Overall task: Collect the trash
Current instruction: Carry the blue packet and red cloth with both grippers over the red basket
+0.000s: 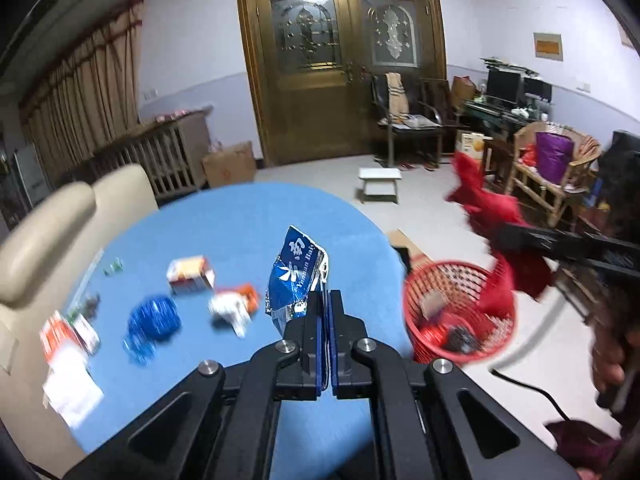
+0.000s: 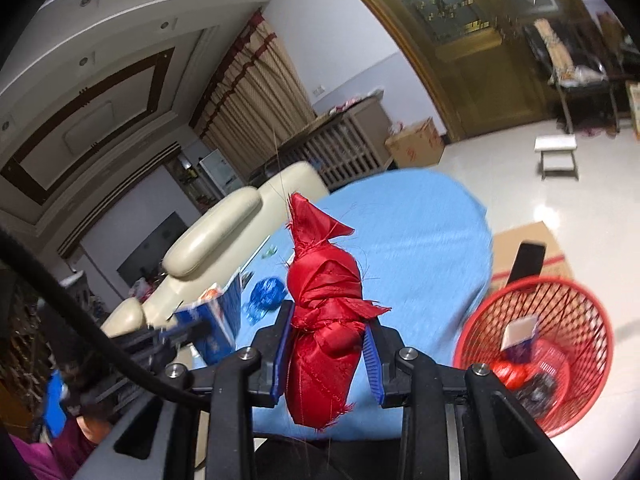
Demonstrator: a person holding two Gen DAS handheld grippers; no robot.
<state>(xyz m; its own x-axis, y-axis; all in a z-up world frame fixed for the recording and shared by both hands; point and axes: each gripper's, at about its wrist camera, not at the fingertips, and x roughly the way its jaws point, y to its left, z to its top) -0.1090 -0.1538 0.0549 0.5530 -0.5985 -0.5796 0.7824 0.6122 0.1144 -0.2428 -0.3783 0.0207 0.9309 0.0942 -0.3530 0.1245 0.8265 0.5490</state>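
My left gripper [image 1: 325,300] is shut on a blue foil packet [image 1: 294,276] and holds it above the round blue table [image 1: 248,216]. My right gripper [image 2: 326,320] is shut on a knotted red cloth bundle [image 2: 324,304]; in the left wrist view the bundle [image 1: 492,216] hangs over the red mesh basket [image 1: 432,280] beside the table. The basket [image 2: 576,304] holds a white card and dark wrappers. More trash lies on the table: a blue crumpled wrapper [image 1: 154,318], an orange-white box [image 1: 190,274], a white-orange wrapper [image 1: 234,306] and packets at the left edge [image 1: 68,336].
A cream sofa [image 1: 52,224] borders the table's left side. Flattened cardboard [image 2: 524,248] lies on the floor behind the basket. A small white stool [image 1: 379,184], chairs and a wooden double door [image 1: 340,60] stand farther back.
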